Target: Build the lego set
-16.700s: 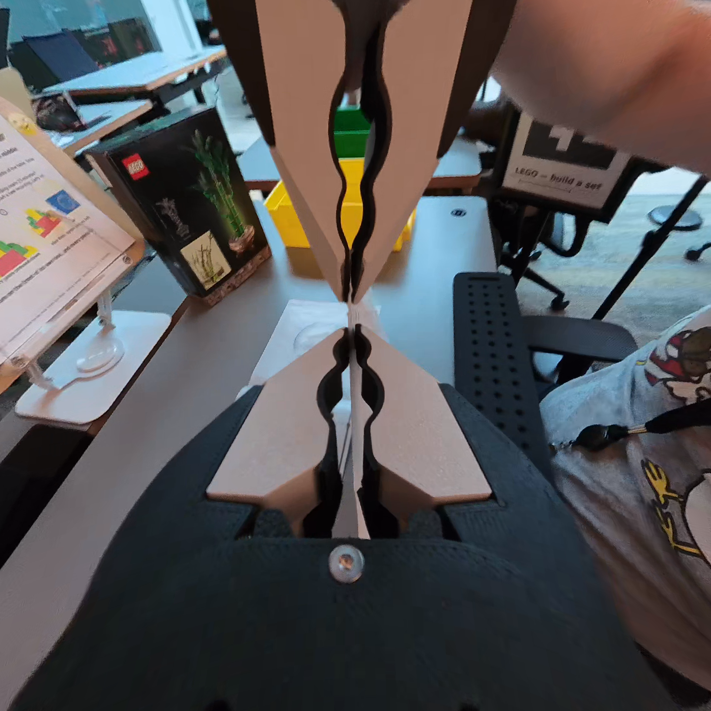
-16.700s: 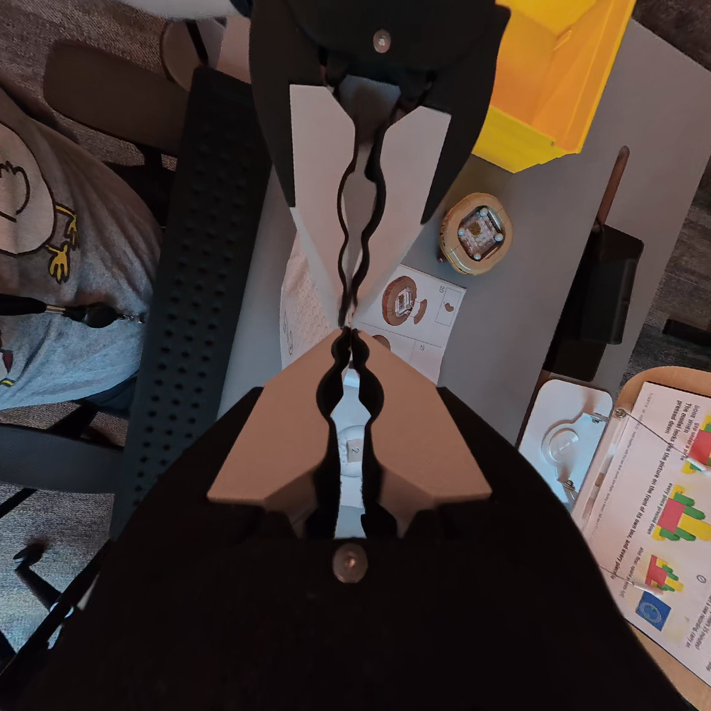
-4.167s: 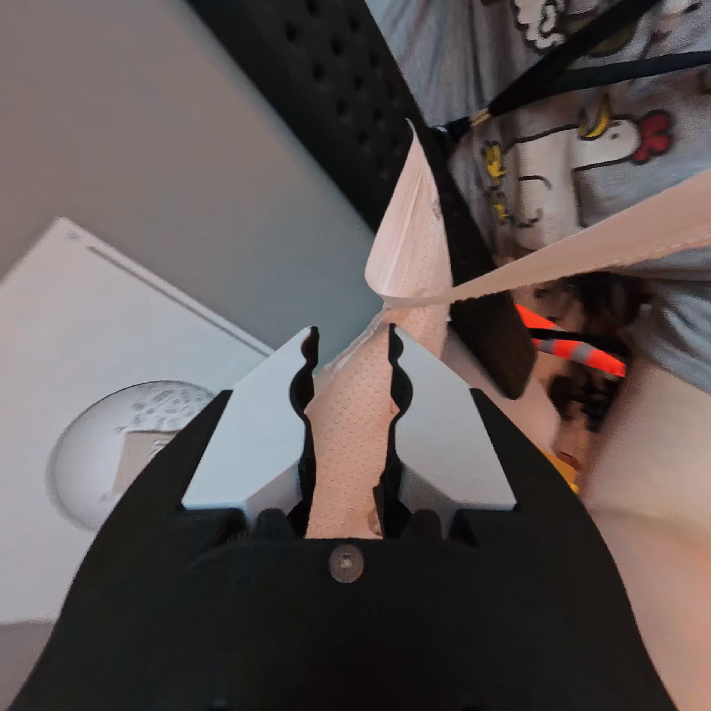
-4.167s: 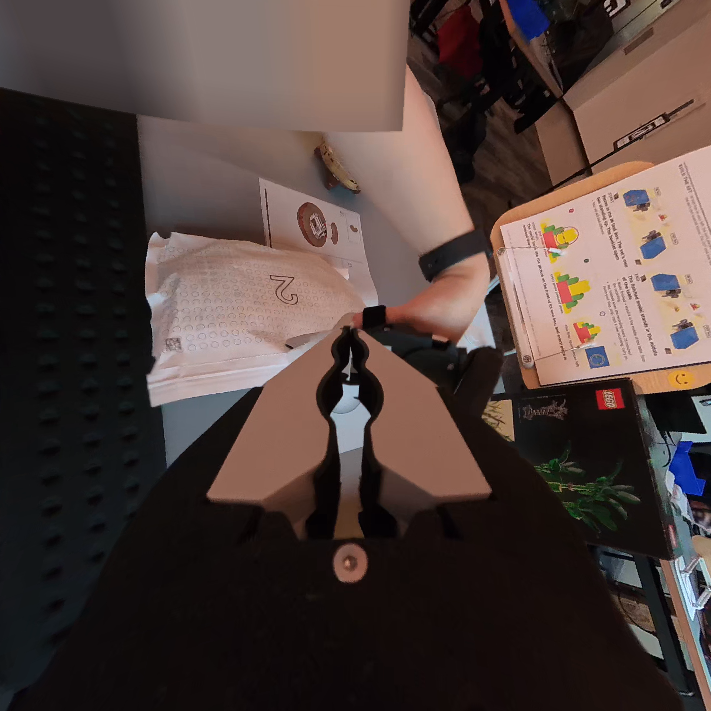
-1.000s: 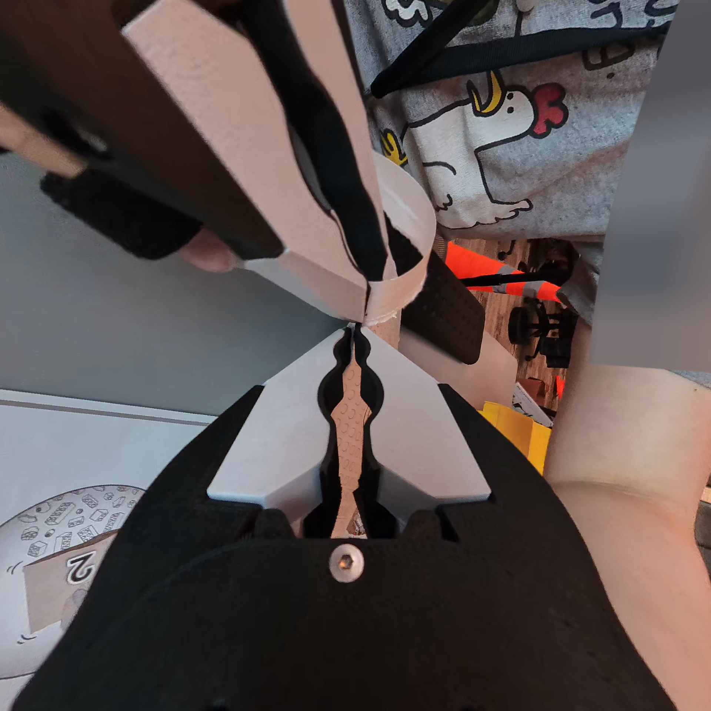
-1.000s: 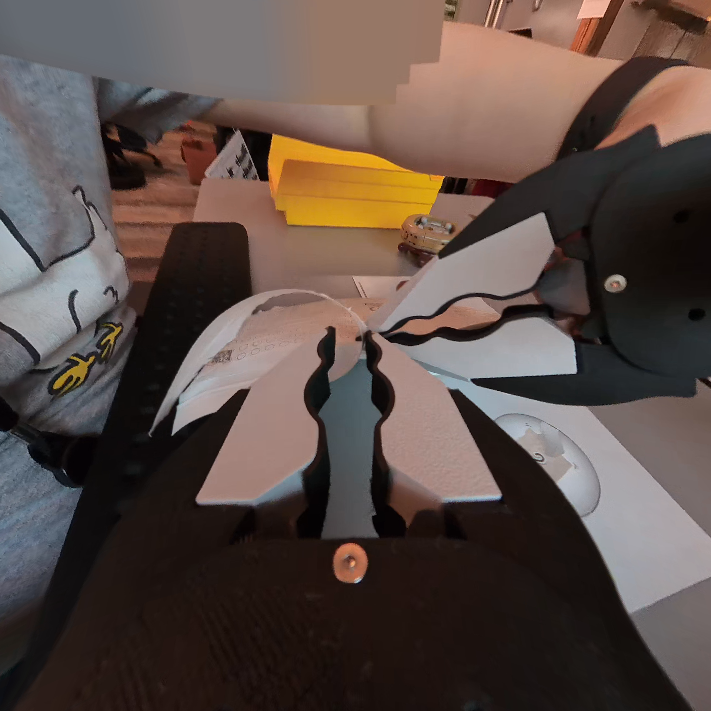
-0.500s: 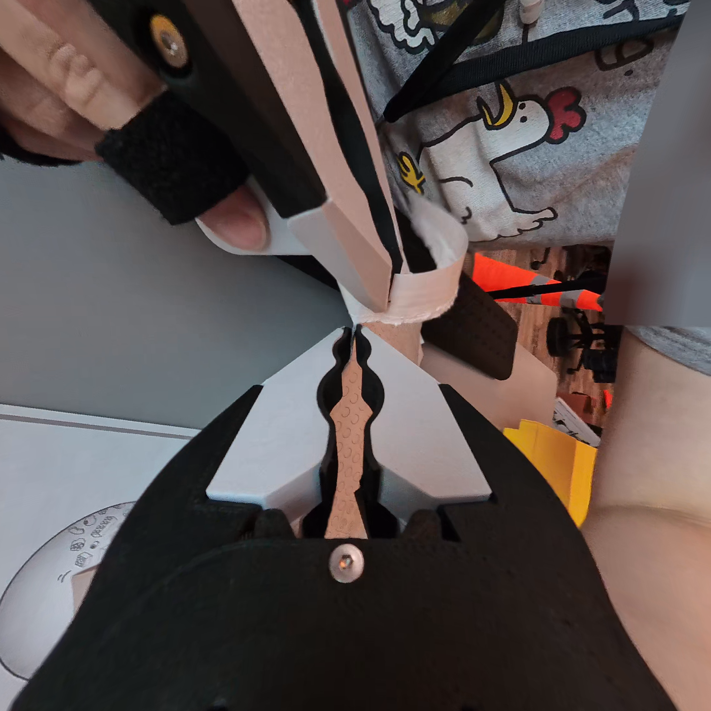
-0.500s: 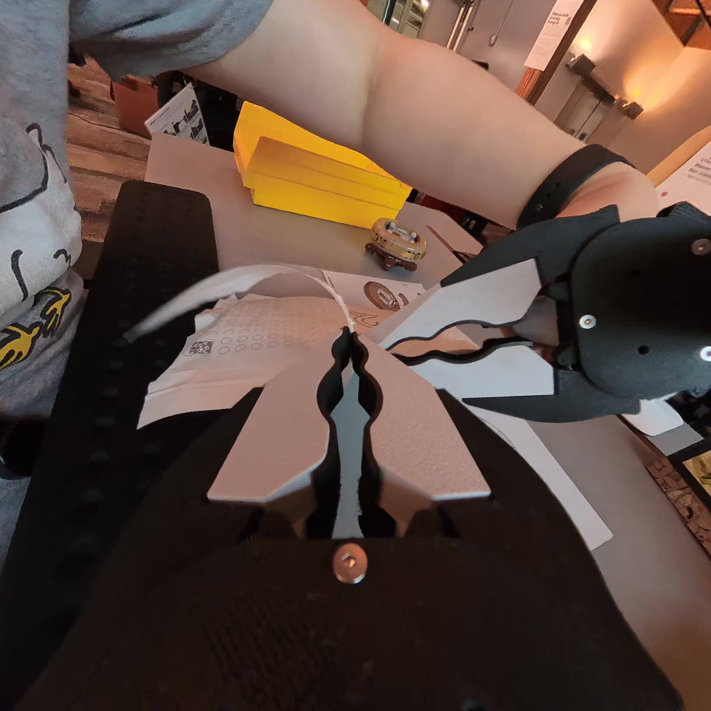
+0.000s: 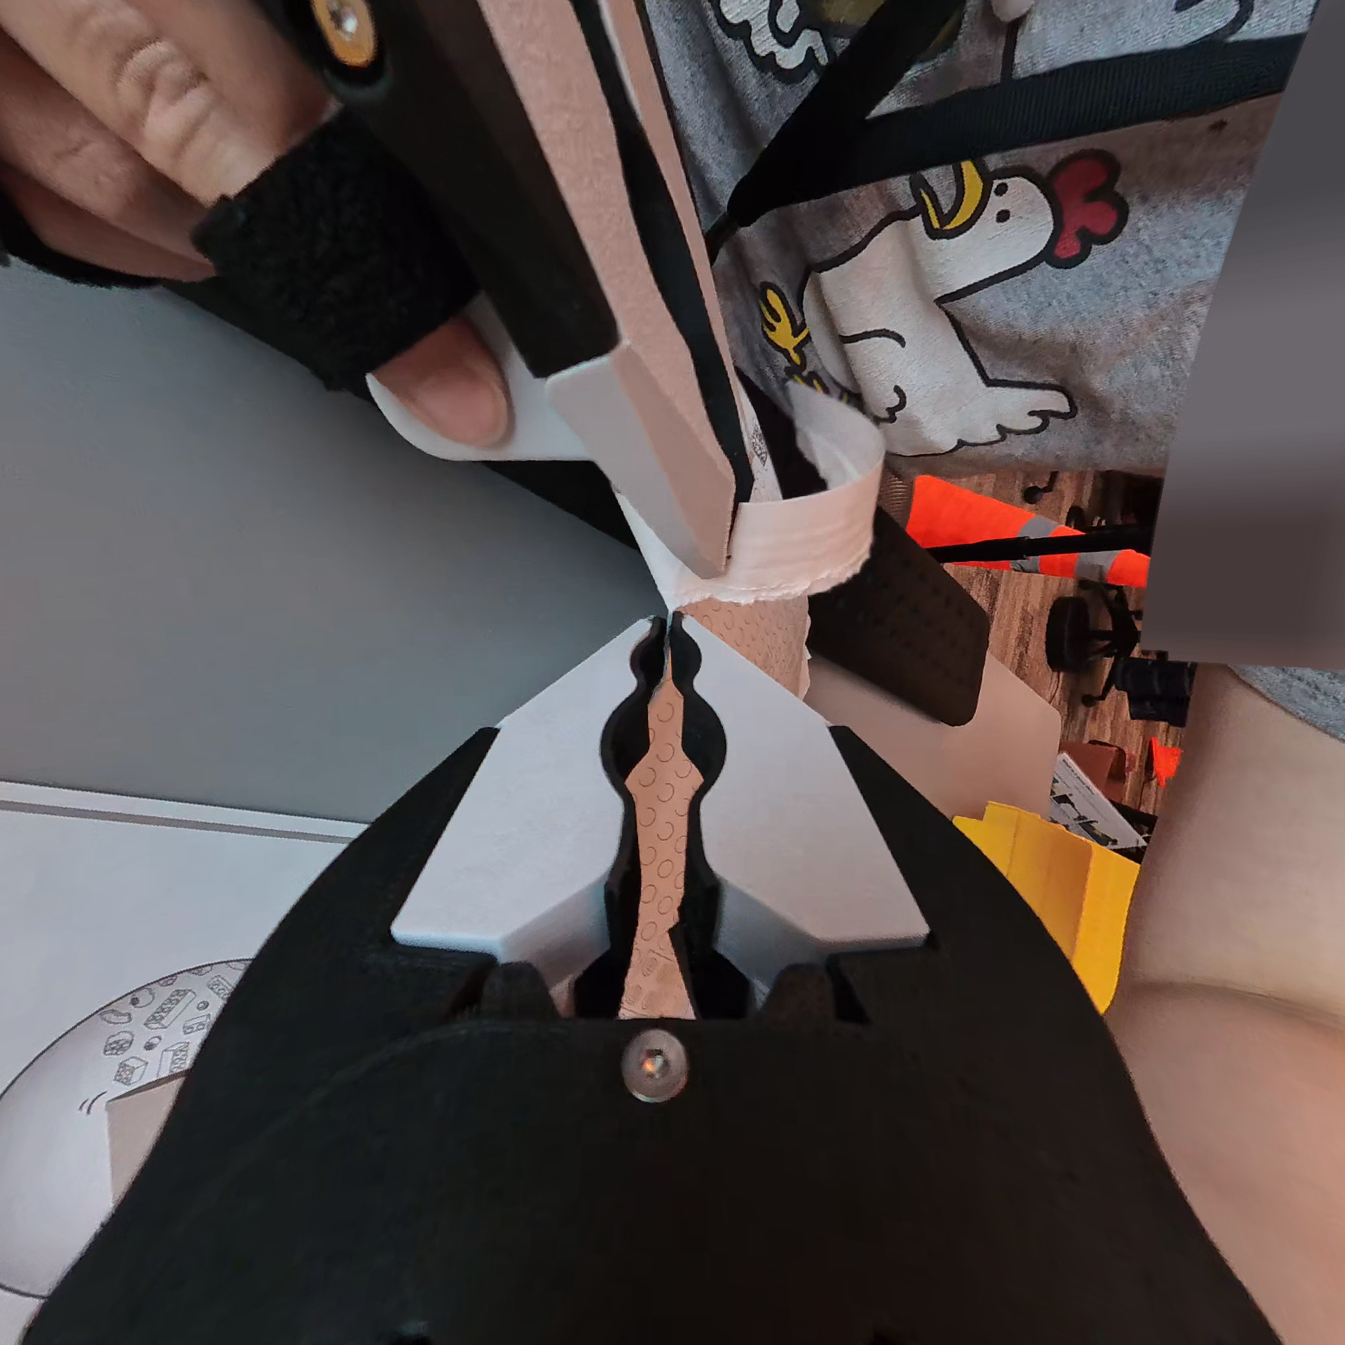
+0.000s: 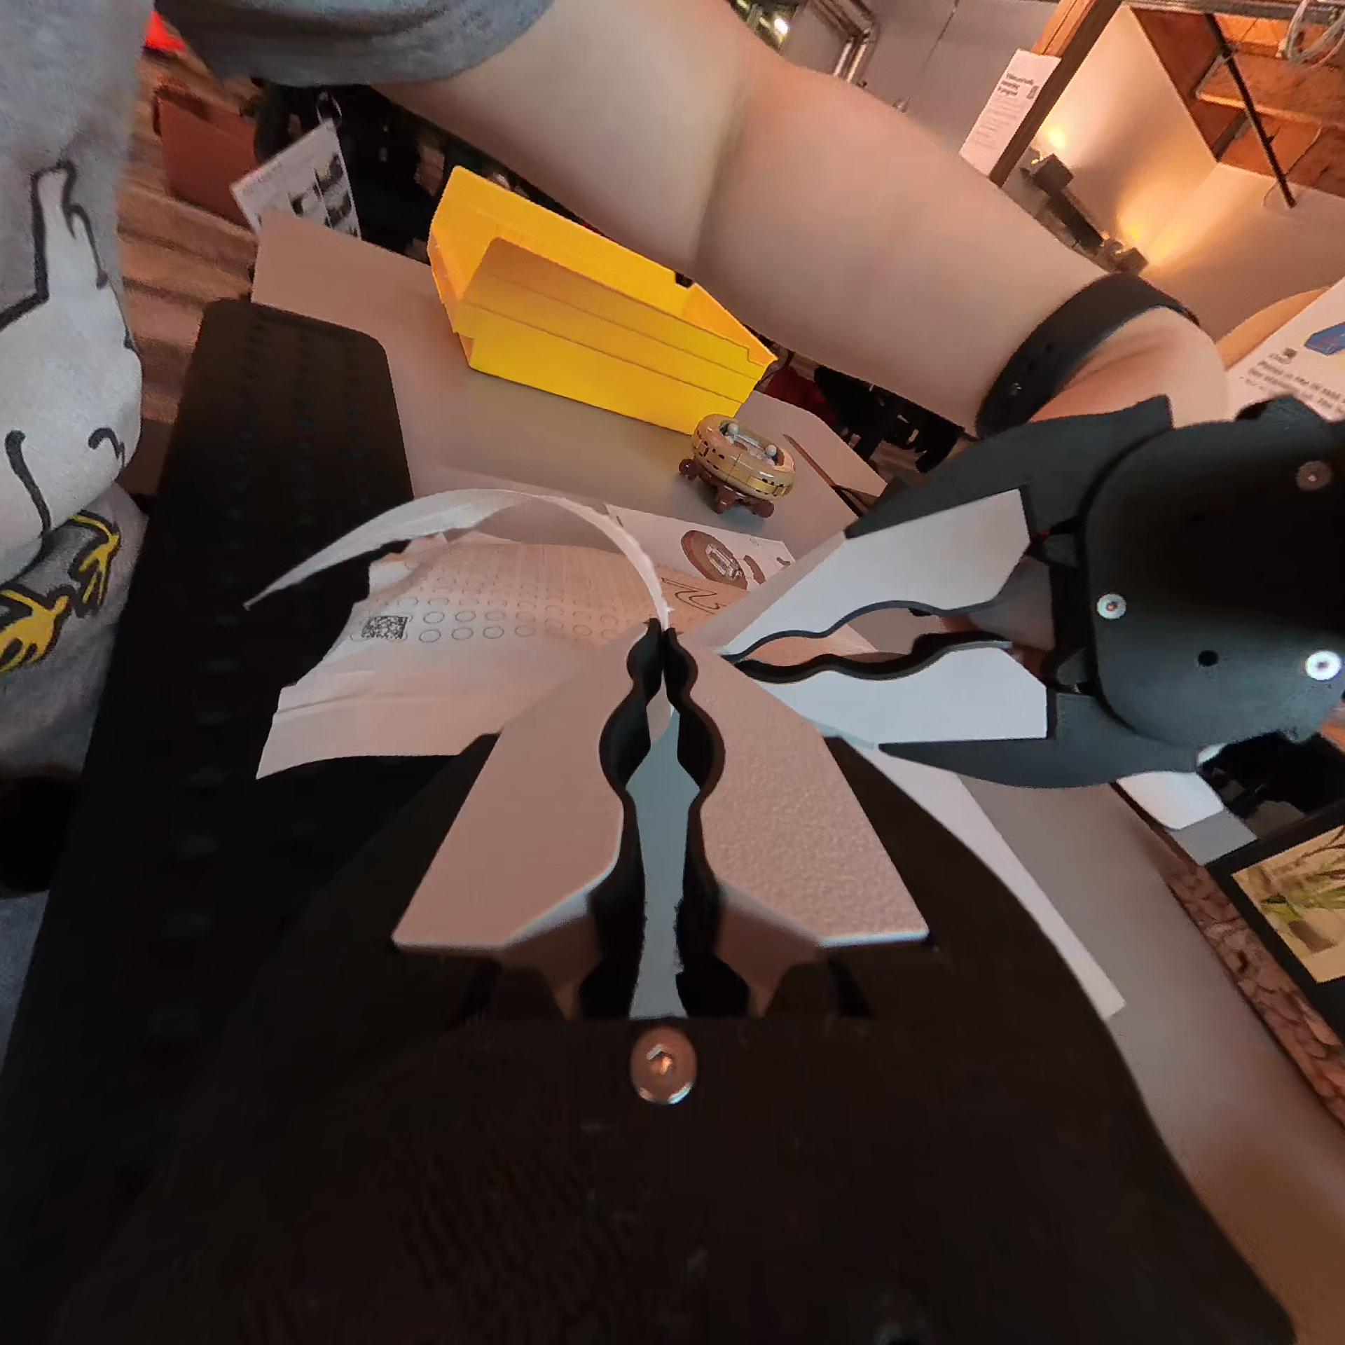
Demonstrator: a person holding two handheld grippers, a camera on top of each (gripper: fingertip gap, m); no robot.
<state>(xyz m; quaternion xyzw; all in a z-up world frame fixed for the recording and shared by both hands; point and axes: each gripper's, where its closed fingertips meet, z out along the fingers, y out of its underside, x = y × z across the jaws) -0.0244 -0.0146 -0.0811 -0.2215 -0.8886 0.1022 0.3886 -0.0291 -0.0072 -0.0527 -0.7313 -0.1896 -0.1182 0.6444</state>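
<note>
A white paper parts bag [image 10: 509, 604] printed with small circles lies over the table edge. My left gripper [image 9: 668, 619] is shut on one corner of the bag [image 9: 662, 800], which shows between its jaws. My right gripper [image 10: 664, 629] is shut on a torn white strip [image 10: 509, 509] that curls up off the bag's top edge. In the left wrist view the right gripper [image 9: 717, 560] comes in from above, tip to tip with mine, with the strip [image 9: 800, 538] looped beside it. In the right wrist view the left gripper [image 10: 731, 651] comes in from the right.
A small round tan Lego build [image 10: 739, 466] stands behind the bag near stacked yellow bins [image 10: 582, 342]. An open instruction booklet [image 10: 713, 560] and a white page [image 9: 145, 910] lie on the grey table [image 9: 218, 582]. A black perforated pad [image 10: 276, 473] is at left. Less than 4 cm separates the two grippers' tips.
My right gripper, open a second ago, has shut on the strip and pulled it up and away from the bag. My left gripper has stayed shut on the bag.
</note>
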